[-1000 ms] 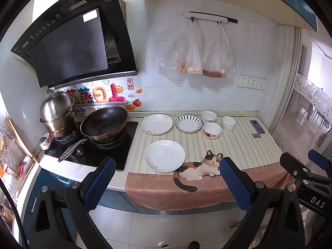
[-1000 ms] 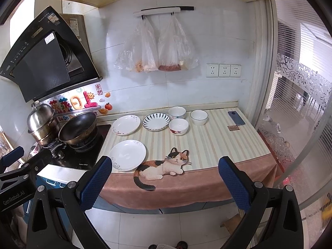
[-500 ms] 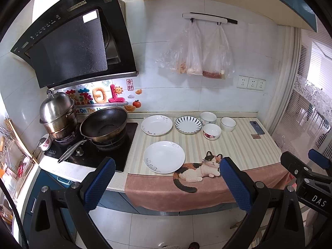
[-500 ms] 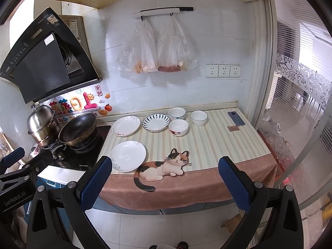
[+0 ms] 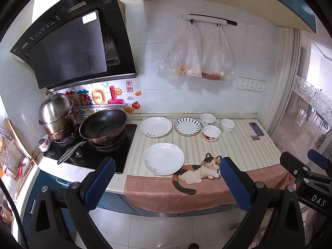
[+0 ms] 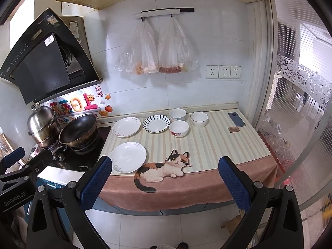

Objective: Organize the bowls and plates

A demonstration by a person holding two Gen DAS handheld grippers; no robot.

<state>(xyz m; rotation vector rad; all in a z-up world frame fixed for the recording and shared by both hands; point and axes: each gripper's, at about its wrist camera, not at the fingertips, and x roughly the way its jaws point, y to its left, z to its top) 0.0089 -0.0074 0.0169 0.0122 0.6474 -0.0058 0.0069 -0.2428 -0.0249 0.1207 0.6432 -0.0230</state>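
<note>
On the striped counter lie a large white plate at the front, a white floral plate behind it, and a blue-striped plate to its right. Three white bowls stand beside them: one at the back, one with a red pattern, one plain. The same plates and bowls show in the right wrist view. My left gripper is open and empty, held off the counter's front edge. My right gripper is open and empty, likewise in front of the counter.
A black wok and a steel pot sit on the hob at left, under the range hood. A phone lies at the counter's right. Plastic bags hang on the wall. A cat-print cloth drapes the front edge.
Both views have shifted very slightly; the grippers stay open and back from the counter. Nothing on the counter has moved.
</note>
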